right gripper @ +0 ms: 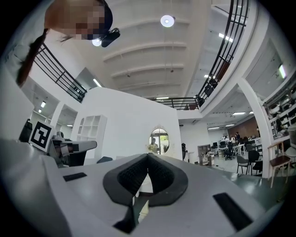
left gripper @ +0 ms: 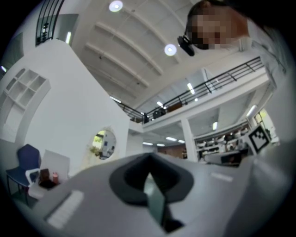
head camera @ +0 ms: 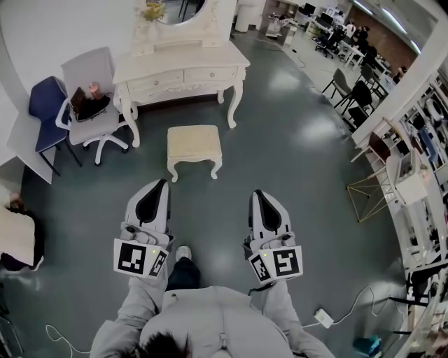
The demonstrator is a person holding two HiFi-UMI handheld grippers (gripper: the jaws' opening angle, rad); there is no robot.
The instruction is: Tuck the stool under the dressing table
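Observation:
A cream upholstered stool [head camera: 194, 143] with carved legs stands on the grey floor, out in front of the white dressing table [head camera: 182, 70] and clear of it. An oval mirror [head camera: 183, 8] rises from the tabletop; the same mirror [left gripper: 105, 143] [right gripper: 159, 140] shows in both gripper views. My left gripper [head camera: 159, 183] is shut and empty, just short of the stool and off its left front corner. My right gripper [head camera: 257, 194] is also shut and empty, further right of the stool. In their own views the left gripper [left gripper: 149, 159] and right gripper [right gripper: 148, 157] have their jaws pressed together.
A grey office chair [head camera: 94, 105] carrying a bag and a blue chair [head camera: 45, 112] stand left of the table. A gold wire frame [head camera: 367, 196] and white shelving [head camera: 413, 189] sit to the right. A power strip with cable [head camera: 323, 318] lies on the floor behind me.

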